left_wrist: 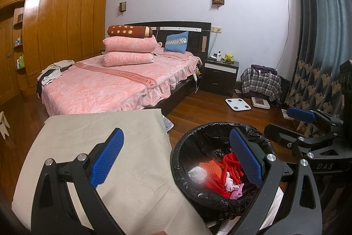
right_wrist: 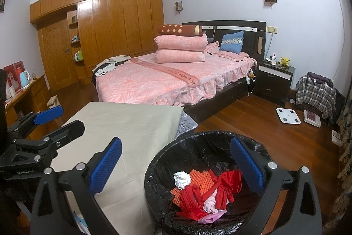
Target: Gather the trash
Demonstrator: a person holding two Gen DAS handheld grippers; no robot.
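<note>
A round bin with a black liner (left_wrist: 182,160) (right_wrist: 154,171) stands beside a table covered with a beige cloth (left_wrist: 88,136) (right_wrist: 123,122). In the bin lie red strips (left_wrist: 231,166) (right_wrist: 228,184), orange foam mesh (left_wrist: 211,165) (right_wrist: 199,177), crumpled white paper (left_wrist: 198,173) (right_wrist: 182,178) and pink scraps (left_wrist: 233,187) (right_wrist: 210,205). My left gripper (left_wrist: 176,158) is open and empty, above the table edge and the bin. My right gripper (right_wrist: 176,165) is open and empty, over the bin's left rim. The right gripper also shows in the left wrist view (left_wrist: 301,124), and the left gripper shows in the right wrist view (right_wrist: 50,122).
A bed with a pink cover (left_wrist: 105,83) (right_wrist: 158,80) lies beyond the table, with folded quilts on it. A dark nightstand (left_wrist: 220,72) (right_wrist: 275,78), two floor scales (left_wrist: 237,104) (right_wrist: 288,116), a plaid-draped pile (left_wrist: 259,80) and curtains (left_wrist: 314,36) stand to the right. A wooden wardrobe (left_wrist: 61,21) fills the left wall.
</note>
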